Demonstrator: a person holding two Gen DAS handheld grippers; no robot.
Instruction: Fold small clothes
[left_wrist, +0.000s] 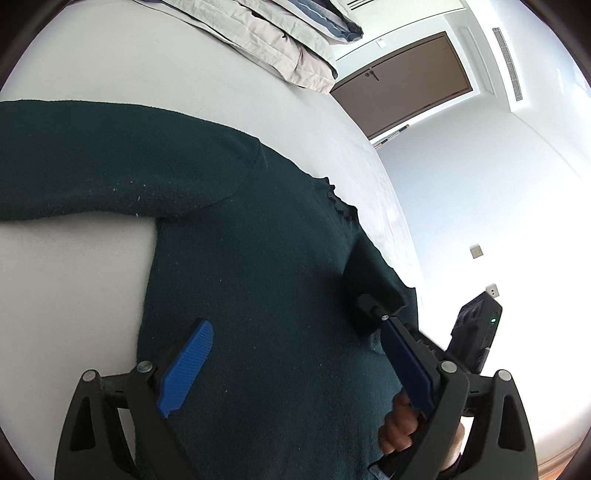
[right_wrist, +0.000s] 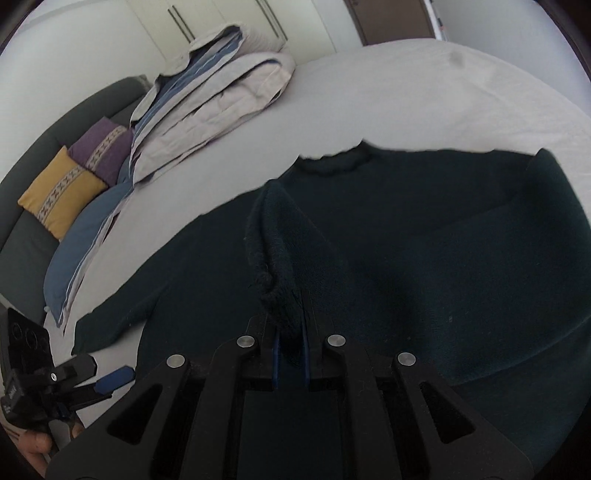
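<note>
A dark green sweater (left_wrist: 240, 229) lies spread on the white bed (left_wrist: 74, 277), one sleeve stretched out to the left. My left gripper (left_wrist: 295, 362) hovers open over the sweater's body, blue pads (left_wrist: 188, 365) wide apart, holding nothing. My right gripper (right_wrist: 291, 347) is shut on the cuff of the other sleeve (right_wrist: 280, 258), which is folded across the sweater's body (right_wrist: 443, 258). The right gripper also shows in the left wrist view (left_wrist: 373, 306), clamped on the sleeve end. The left gripper shows at the lower left of the right wrist view (right_wrist: 92, 380).
A folded beige and blue duvet (right_wrist: 207, 110) lies at the bed's far side, with yellow (right_wrist: 61, 195) and purple (right_wrist: 101, 147) cushions on a dark sofa beyond. A brown door (left_wrist: 402, 81) and white walls stand past the bed's edge.
</note>
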